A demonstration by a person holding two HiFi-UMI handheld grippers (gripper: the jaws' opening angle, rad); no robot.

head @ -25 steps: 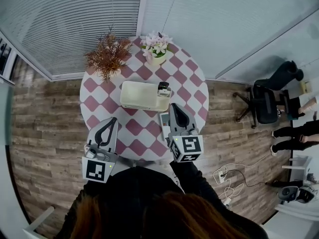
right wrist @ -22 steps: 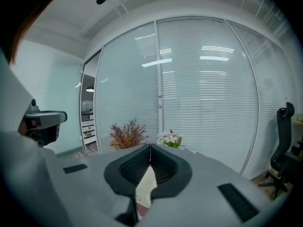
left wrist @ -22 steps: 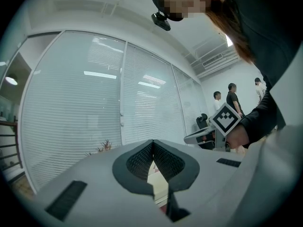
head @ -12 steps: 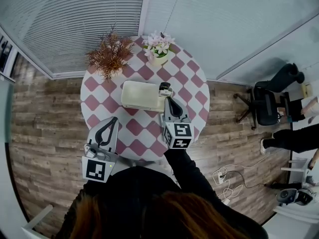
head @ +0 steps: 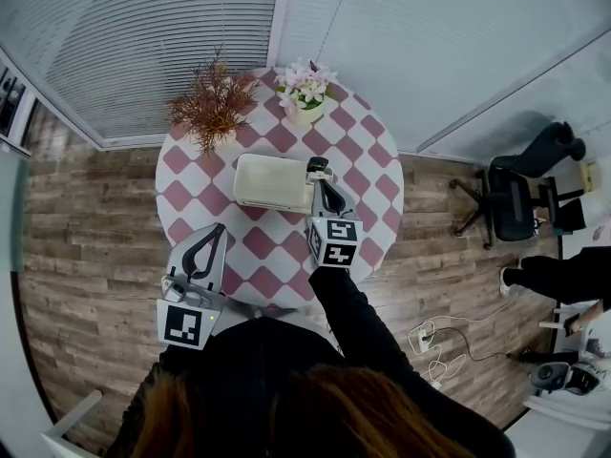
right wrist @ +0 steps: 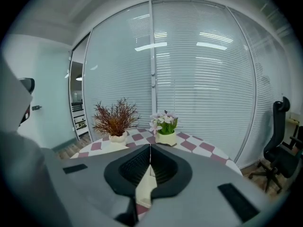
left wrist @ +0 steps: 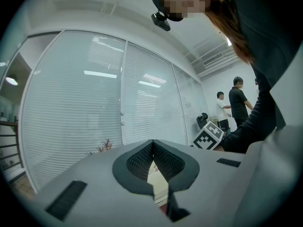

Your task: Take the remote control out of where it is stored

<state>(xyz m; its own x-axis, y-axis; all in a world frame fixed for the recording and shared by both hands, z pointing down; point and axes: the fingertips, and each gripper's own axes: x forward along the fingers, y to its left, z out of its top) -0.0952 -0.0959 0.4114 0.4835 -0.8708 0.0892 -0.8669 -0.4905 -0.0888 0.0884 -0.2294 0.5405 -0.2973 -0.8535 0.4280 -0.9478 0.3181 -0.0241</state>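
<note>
Right tool (head: 323, 187) is hanging over the table (head: 370, 160), tips pinched together with nothing between them. It is pointing at the right end of the cream storage box (head: 267, 181). The remote control (head: 316, 167) is the small dark thing standing in the slot at that end. It is too small to read details, so that is my call. The tips are sitting just beside it on the near side, and I can't tell whether they touch.

The right gripper view is showing the closed tips (right wrist: 150, 148) and a strip of cream box below them. There is no remote in that view. The dried plant (right wrist: 116, 119) and the flower pot (right wrist: 164, 126) are standing well beyond.

Left tool (head: 216, 231) is idling near the table's front edge, well apart from the box. Its jaws are also closed on nothing (left wrist: 152, 143).

Step in hand, as I judge it, is reaching in for the grasp, with the remote not yet out. Doing it well:
- Open the jaws wide before closing in, since shut tips will only poke the remote deeper or tip it.
- Come from above, with the pads on the remote's two broad faces, gripping the exposed top part.
- Pull straight up along the slot until it clears the box wall, with no sideways drag.
- The box looks light, so it may ride up with the remote. Bringing the left tool over to press on the box rim would help.
</note>
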